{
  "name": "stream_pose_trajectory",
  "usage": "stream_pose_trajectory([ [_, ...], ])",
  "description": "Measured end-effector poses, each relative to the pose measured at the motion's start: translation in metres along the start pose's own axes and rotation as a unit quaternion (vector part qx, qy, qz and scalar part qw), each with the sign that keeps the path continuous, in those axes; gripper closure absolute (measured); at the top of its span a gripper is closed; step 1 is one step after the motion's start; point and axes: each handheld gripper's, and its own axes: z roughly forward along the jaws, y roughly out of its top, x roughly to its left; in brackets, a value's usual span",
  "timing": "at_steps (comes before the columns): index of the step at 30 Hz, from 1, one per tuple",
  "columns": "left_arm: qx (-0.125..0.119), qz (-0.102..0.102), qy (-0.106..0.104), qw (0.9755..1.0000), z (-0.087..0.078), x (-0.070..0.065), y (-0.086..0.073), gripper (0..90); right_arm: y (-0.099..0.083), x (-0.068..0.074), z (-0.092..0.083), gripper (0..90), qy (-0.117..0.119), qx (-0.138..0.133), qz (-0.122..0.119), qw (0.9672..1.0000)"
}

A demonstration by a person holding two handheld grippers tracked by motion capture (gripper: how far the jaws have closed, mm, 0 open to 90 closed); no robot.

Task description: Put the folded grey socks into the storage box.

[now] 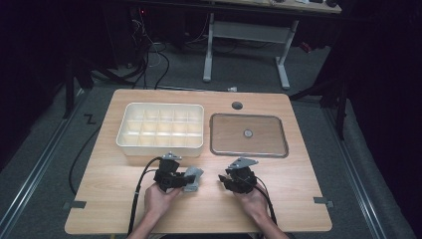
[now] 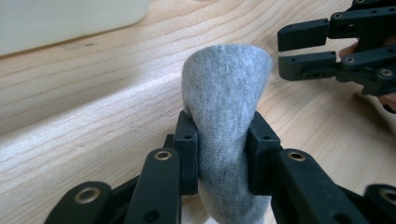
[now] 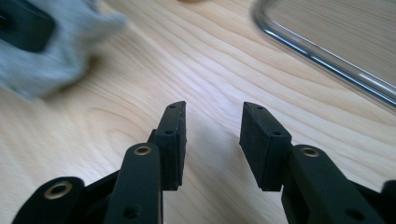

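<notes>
The soft grey folded cloth (image 2: 224,121) is clamped in the left claw (image 1: 186,179), held low over the wooden desk (image 1: 119,199). The right claw (image 1: 225,180), pointed left, is parted and empty.

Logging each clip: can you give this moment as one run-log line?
left tongs: shut on grey sock | right tongs: open, nothing between them, beside sock | bin and lid: behind, untouched

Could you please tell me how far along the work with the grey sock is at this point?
Done: the left gripper has its jaws shut on the rolled grey sock, just above the table. In hand: the right gripper stands open and empty beside it. Left: every cell of the white compartment box looks empty.
</notes>
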Motion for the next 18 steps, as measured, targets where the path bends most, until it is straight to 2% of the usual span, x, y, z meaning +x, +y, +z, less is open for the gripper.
stream_pose_trajectory([
  [8,-0.015,-0.002,0.0,0.9999,-0.011,0.002,0.007,71.3,-0.012,-0.015,-0.007,57.0,-0.044,0.005,0.001,0.999],
  [10,-0.019,-0.003,-0.002,0.9998,-0.013,0.002,0.008,71.3,-0.015,-0.019,-0.008,55.8,-0.048,0.002,0.007,0.9988],
  [14,-0.024,0.008,-0.001,0.9997,-0.018,0.0,0.015,71.3,-0.018,-0.026,-0.01,51.4,-0.056,-0.002,0.013,0.9984],
  [18,-0.041,0.012,-0.005,0.9991,-0.028,-0.002,0.025,71.3,-0.026,-0.034,-0.011,47.6,-0.053,-0.023,0.022,0.9981],
])
